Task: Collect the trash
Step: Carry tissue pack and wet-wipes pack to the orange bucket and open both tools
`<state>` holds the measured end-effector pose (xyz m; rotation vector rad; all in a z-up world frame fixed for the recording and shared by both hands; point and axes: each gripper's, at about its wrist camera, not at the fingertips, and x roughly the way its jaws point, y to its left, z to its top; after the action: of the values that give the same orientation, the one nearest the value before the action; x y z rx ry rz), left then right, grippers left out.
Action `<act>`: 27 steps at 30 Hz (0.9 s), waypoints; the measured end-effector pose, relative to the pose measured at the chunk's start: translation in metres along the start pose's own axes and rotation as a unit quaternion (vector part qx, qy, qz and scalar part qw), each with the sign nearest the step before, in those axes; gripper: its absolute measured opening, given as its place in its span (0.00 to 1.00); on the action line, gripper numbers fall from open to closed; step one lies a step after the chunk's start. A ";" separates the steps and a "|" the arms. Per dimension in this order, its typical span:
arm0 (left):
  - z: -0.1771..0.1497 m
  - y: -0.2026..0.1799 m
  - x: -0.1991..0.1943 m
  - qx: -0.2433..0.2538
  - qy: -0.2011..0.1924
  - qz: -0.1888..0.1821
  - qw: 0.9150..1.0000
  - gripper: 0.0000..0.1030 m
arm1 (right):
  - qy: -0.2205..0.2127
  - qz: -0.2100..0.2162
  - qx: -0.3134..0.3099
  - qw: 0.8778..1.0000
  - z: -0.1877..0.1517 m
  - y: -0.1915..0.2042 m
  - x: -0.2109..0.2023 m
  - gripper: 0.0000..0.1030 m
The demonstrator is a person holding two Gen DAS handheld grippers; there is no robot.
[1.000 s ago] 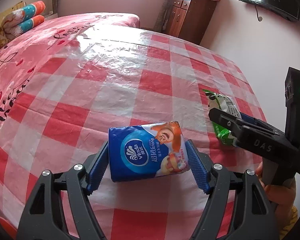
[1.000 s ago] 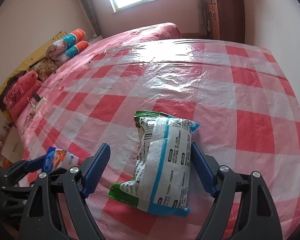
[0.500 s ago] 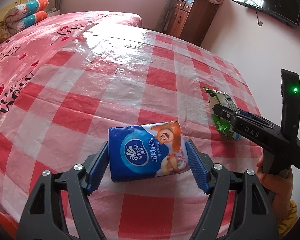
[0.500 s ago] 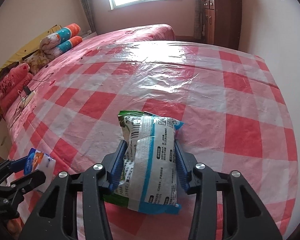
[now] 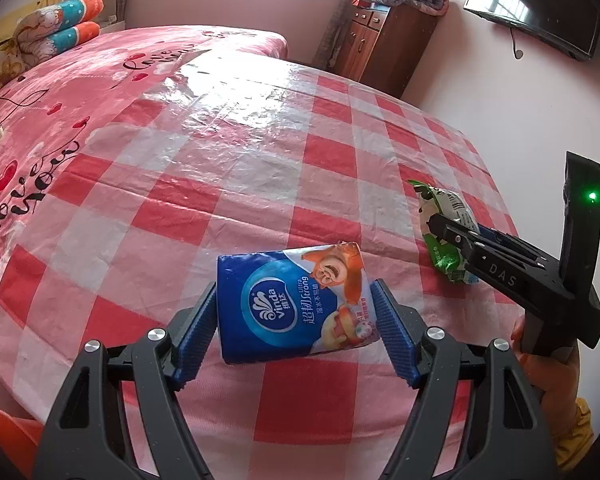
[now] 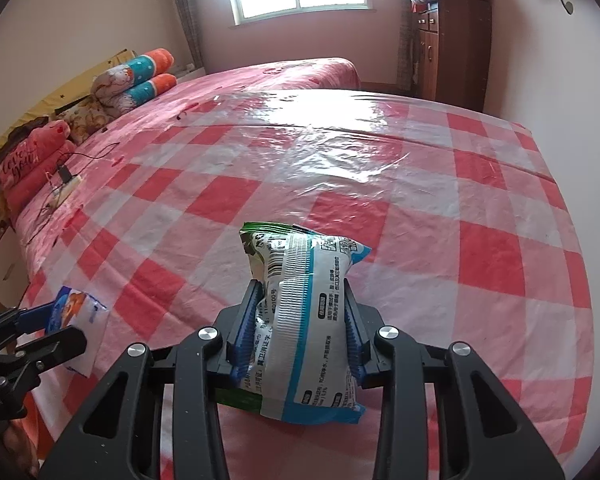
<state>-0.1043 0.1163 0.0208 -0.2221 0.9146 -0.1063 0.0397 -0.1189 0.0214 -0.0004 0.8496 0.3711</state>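
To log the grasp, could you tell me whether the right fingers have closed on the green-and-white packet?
Yes, both blue fingers press its pinched sides.

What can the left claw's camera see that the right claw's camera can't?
Only the left wrist view shows the dark TV on the wall and the tissue pack's printed front between the left claw pads. Only the right wrist view shows the cable on the bed and the right claw squeezing the snack bag. Both show the checked cloth, window and cabinet.
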 end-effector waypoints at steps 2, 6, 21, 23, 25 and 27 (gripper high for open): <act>-0.002 0.001 -0.003 0.000 -0.001 -0.001 1.000 0.73 | -0.001 -0.001 -0.004 1.000 -0.001 0.004 -0.002 0.38; -0.006 0.002 -0.007 0.003 -0.002 0.000 1.000 0.73 | -0.005 -0.003 -0.010 1.000 -0.003 0.011 -0.007 0.38; -0.023 0.015 -0.032 -0.002 -0.009 0.005 1.000 0.73 | -0.009 -0.002 -0.042 0.999 -0.015 0.043 -0.024 0.38; -0.026 0.017 -0.036 -0.003 -0.010 0.004 1.000 0.73 | -0.009 0.000 -0.047 0.999 -0.017 0.048 -0.025 0.38; -0.028 0.018 -0.038 -0.003 -0.011 0.005 1.000 0.73 | -0.008 0.001 -0.051 0.999 -0.018 0.052 -0.027 0.38; -0.030 0.021 -0.041 -0.004 -0.014 0.005 1.000 0.73 | -0.007 0.006 -0.053 0.999 -0.021 0.058 -0.028 0.38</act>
<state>-0.1529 0.1400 0.0304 -0.2267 0.8892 -0.0906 -0.0109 -0.0767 0.0370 -0.0916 0.8163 0.4272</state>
